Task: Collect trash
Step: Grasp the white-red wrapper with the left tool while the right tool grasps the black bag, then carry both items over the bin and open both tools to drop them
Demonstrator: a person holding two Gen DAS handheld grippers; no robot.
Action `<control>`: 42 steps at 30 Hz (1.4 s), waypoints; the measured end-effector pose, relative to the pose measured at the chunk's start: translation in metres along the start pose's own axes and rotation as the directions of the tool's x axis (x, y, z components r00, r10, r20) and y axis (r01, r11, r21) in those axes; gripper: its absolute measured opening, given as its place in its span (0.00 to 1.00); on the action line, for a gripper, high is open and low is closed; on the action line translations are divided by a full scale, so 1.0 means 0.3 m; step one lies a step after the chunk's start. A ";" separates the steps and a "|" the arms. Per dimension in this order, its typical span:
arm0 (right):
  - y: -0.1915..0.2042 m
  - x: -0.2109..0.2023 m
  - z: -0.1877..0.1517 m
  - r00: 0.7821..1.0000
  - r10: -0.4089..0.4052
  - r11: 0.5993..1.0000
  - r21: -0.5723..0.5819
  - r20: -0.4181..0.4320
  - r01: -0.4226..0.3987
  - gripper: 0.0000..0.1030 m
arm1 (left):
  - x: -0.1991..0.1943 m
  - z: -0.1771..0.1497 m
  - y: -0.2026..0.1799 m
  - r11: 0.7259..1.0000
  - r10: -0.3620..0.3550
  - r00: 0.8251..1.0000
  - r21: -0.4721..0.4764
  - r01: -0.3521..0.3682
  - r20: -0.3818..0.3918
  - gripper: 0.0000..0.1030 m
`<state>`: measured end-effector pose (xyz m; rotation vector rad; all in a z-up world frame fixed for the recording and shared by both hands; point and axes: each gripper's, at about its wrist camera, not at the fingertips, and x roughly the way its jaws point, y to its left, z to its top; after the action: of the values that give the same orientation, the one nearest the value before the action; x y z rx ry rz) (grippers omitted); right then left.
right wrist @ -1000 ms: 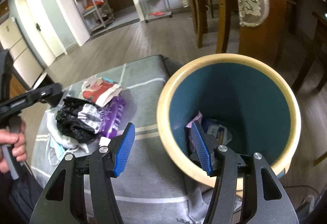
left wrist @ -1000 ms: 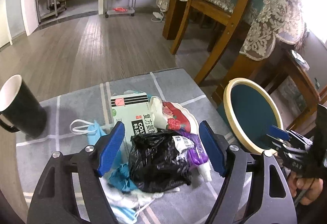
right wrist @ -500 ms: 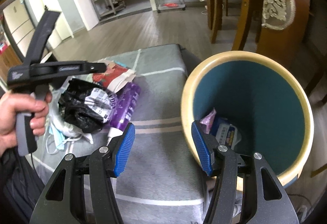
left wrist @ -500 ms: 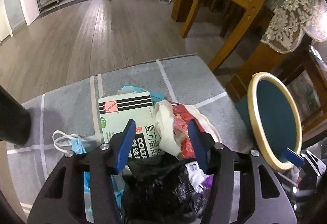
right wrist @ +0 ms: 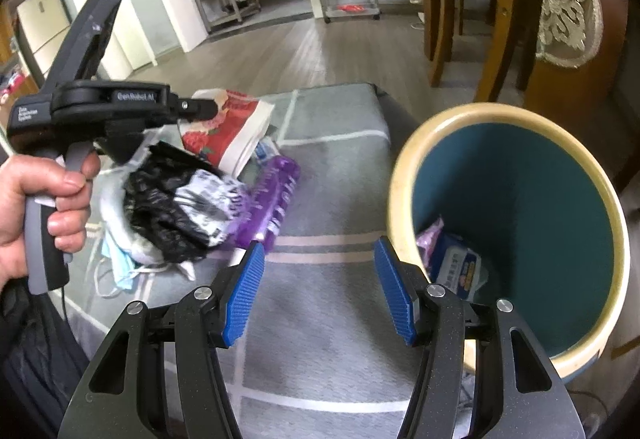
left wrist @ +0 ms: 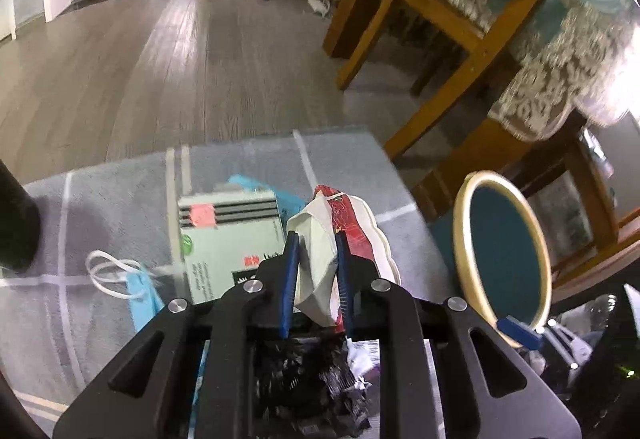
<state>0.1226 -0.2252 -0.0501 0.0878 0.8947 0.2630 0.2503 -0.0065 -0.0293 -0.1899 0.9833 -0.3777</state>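
Trash [right wrist: 208,195] lies heaped on the grey rug, left of the teal bin [right wrist: 404,175], which holds a blue-white packet [right wrist: 460,271]. The left gripper [left wrist: 316,259], jaws just closing, clamps the red-and-white wrapper [left wrist: 320,247]; the right gripper [right wrist: 320,291] gapes empty near the bin.

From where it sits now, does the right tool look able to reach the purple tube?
Probably yes. The right tool is open and empty, and the purple tube lies just ahead on the grey cloth, its near end uncovered; only the black bag touches its far side.

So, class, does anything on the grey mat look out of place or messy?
Yes: litter is heaped on the mat, a black bag, a purple tube, a face mask. It sits beside the bin, not in it.
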 end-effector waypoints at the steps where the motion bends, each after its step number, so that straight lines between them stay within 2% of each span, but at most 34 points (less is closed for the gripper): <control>1: 0.007 -0.003 0.001 1.000 0.012 1.000 -0.001 0.003 -0.012 0.57 | -0.021 0.000 0.002 1.000 -0.004 1.000 -0.007 0.004 0.016 0.17; 7: 0.094 -0.015 0.003 0.995 0.094 0.995 -0.038 0.018 -0.093 0.63 | -0.144 0.001 0.061 0.998 0.003 0.995 -0.067 0.004 0.102 0.17; 14: 0.250 0.021 0.044 0.985 0.174 0.978 -0.121 0.008 -0.171 0.64 | -0.279 -0.024 0.132 0.993 0.048 0.982 -0.119 -0.027 0.181 0.17; 18: 0.321 0.070 0.073 0.982 0.188 0.967 -0.173 -0.013 -0.187 0.64 | -0.340 -0.047 0.180 0.986 0.059 0.975 -0.163 -0.024 0.213 0.17; 22: 0.354 0.133 0.086 0.984 0.169 0.966 -0.191 -0.053 -0.176 0.63 | -0.375 -0.074 0.206 0.981 0.070 0.971 -0.193 -0.025 0.230 0.17; 23: 0.356 0.151 0.085 0.983 0.169 0.965 -0.192 -0.070 -0.179 0.60 | -0.381 -0.083 0.209 0.980 0.073 0.969 -0.198 -0.026 0.234 0.17; 24: 0.351 0.159 0.083 0.981 0.177 0.963 -0.190 -0.084 -0.190 0.47 | -0.385 -0.089 0.213 0.979 0.072 0.969 -0.200 -0.024 0.237 0.17; 25: 0.350 0.168 0.078 0.977 0.188 0.960 -0.189 -0.100 -0.204 0.37 | -0.387 -0.095 0.216 0.979 0.068 0.969 -0.204 -0.019 0.238 0.17; 28: 0.347 0.156 0.073 0.975 0.200 0.958 -0.190 -0.098 -0.216 0.29 | -0.396 -0.109 0.223 0.977 0.067 0.966 -0.214 -0.013 0.249 0.17; 31: 0.335 0.124 0.077 0.973 0.216 0.957 -0.179 -0.077 -0.227 0.26 | -0.398 -0.109 0.218 0.976 0.070 0.963 -0.218 -0.011 0.261 0.17; 42: 0.263 -0.083 0.121 0.960 0.275 0.952 -0.155 0.053 -0.264 0.25 | -0.434 -0.144 0.197 0.978 0.076 0.950 -0.208 -0.012 0.303 0.17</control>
<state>0.1211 -0.1545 0.0062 0.0824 0.7861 0.5766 0.1626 0.0998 0.0287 -0.4007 0.7121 -0.1970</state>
